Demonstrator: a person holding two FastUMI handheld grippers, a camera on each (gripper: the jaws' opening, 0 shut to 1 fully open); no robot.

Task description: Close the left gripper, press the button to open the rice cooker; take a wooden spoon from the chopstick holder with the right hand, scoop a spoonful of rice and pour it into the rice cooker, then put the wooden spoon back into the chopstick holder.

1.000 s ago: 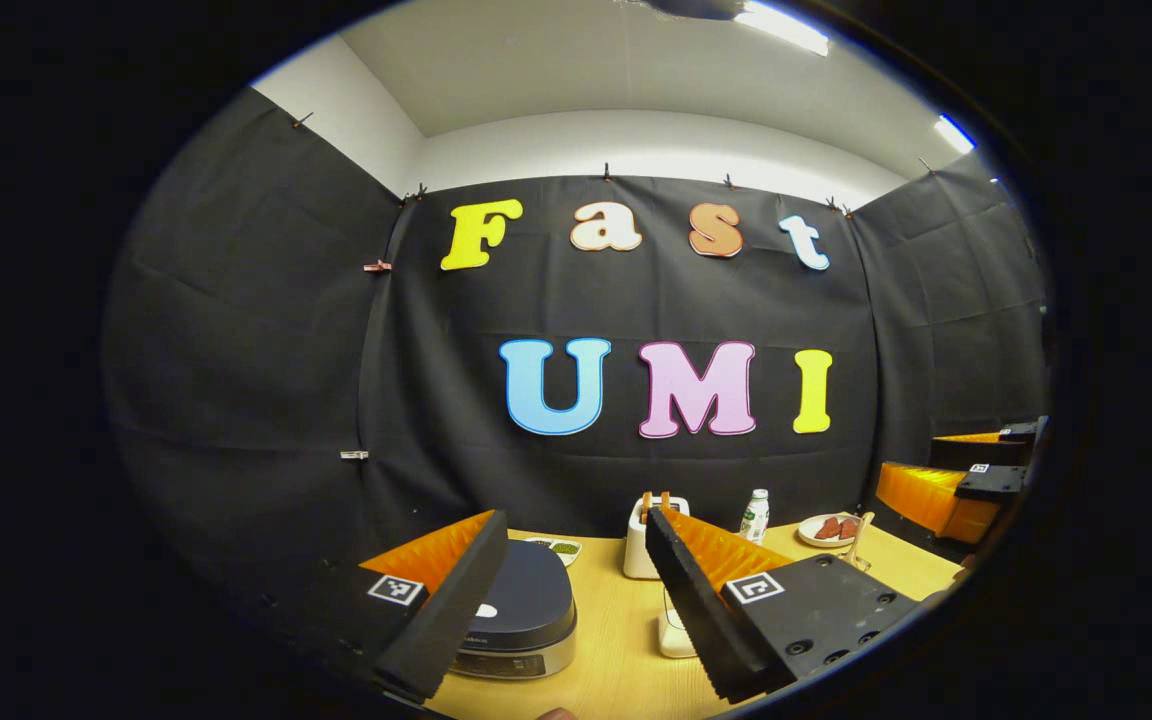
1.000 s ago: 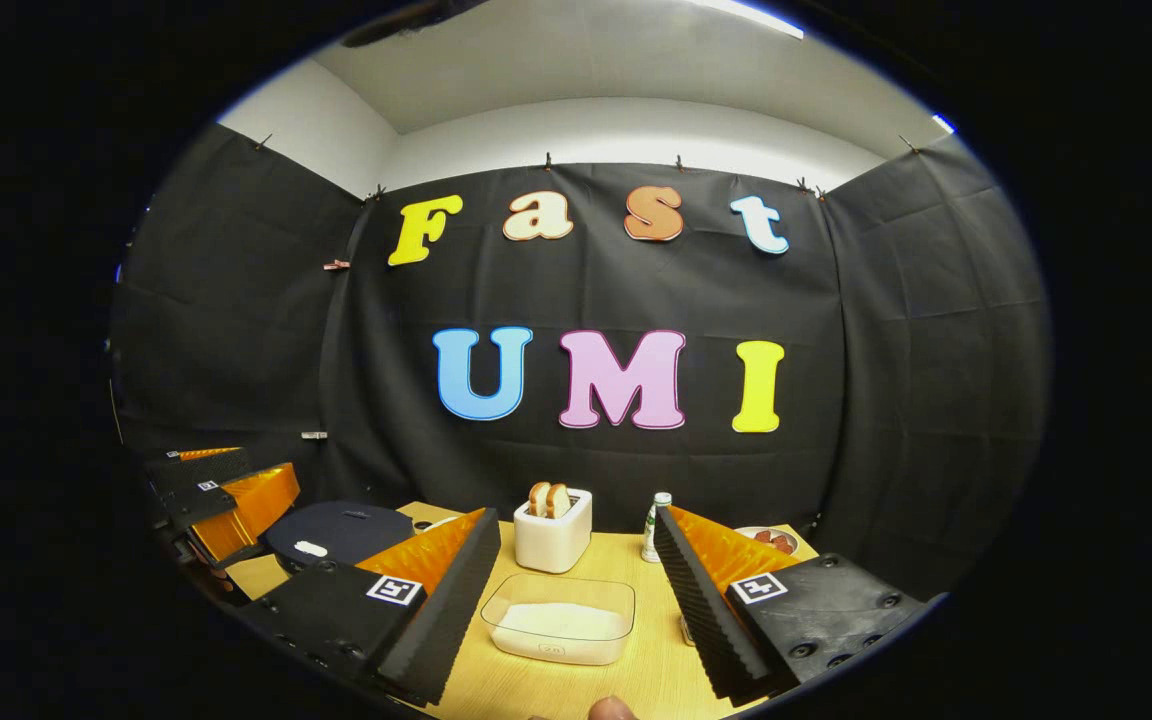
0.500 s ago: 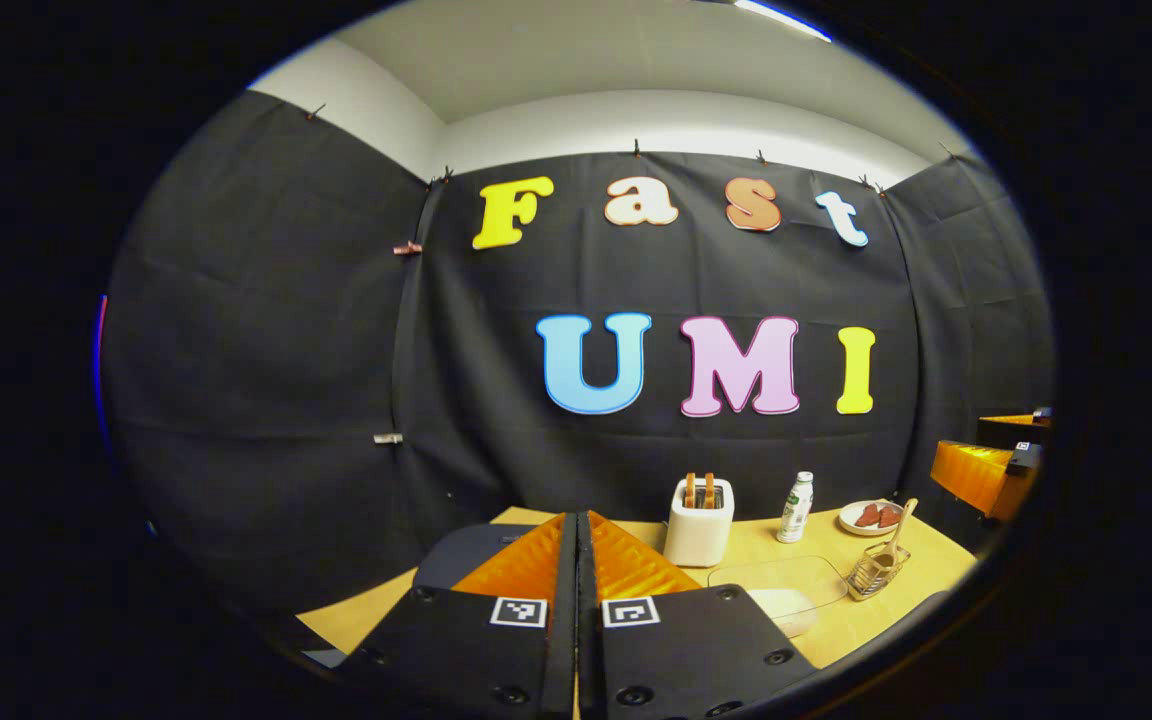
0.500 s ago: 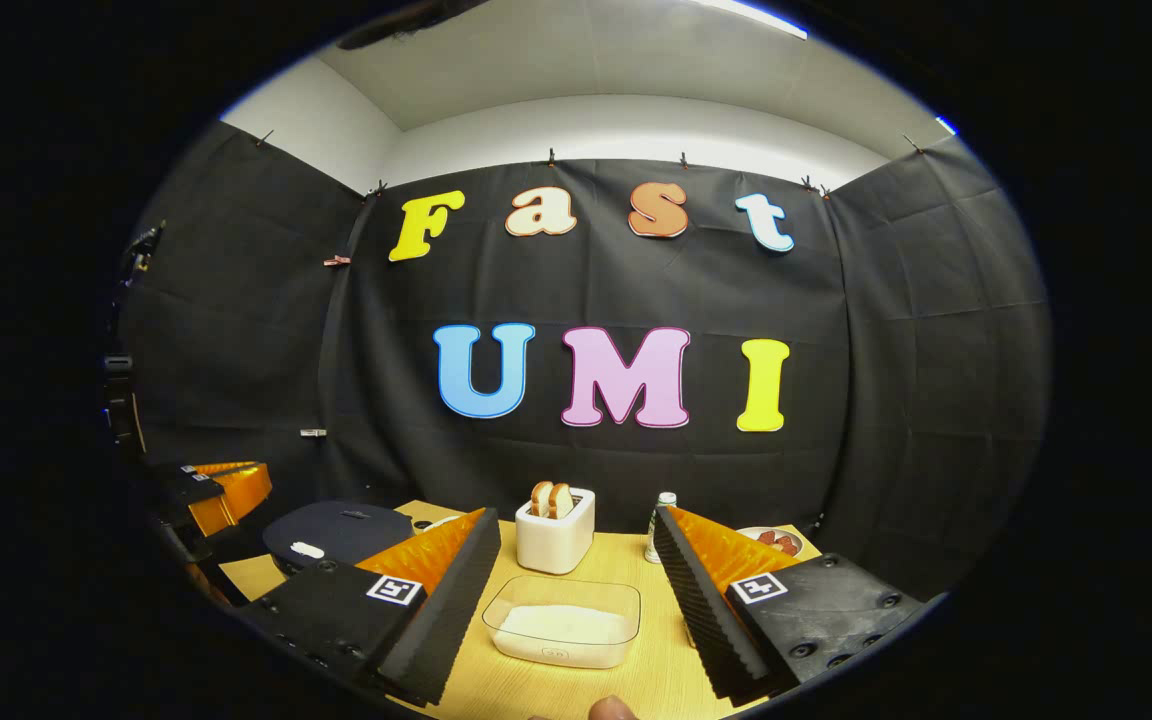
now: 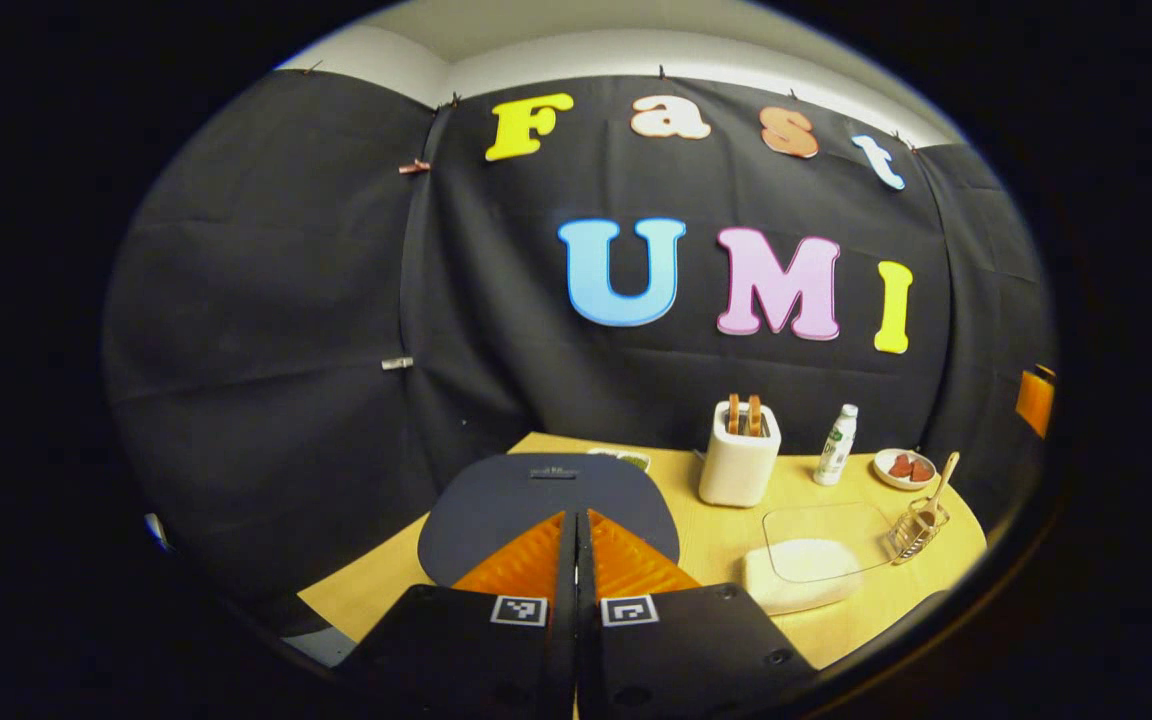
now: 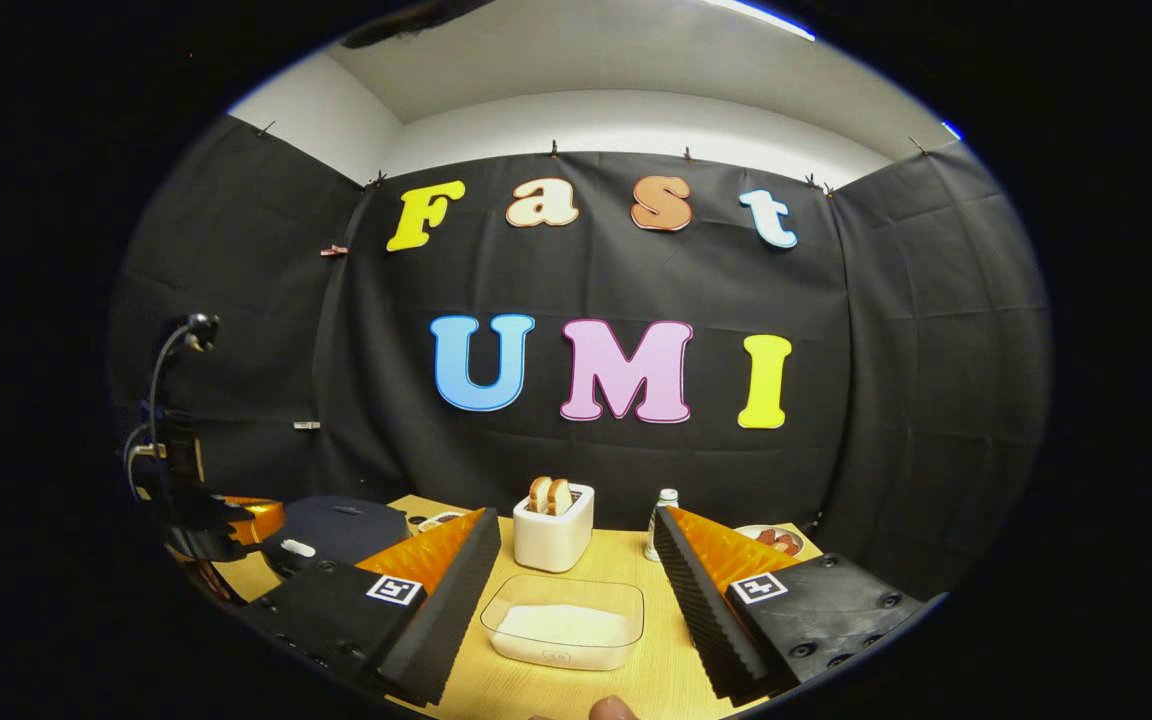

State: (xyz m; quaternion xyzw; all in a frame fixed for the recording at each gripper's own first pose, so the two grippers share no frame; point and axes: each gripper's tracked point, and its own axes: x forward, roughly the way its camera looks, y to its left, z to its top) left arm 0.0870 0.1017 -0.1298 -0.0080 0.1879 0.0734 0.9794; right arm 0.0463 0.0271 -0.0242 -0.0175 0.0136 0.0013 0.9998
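Hovering over the rice cooker, left fingers pressed together, right fingers spread.

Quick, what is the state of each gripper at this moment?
Left gripper: closed, holding nothing, above the rice cooker.
Right gripper: open, holding nothing.
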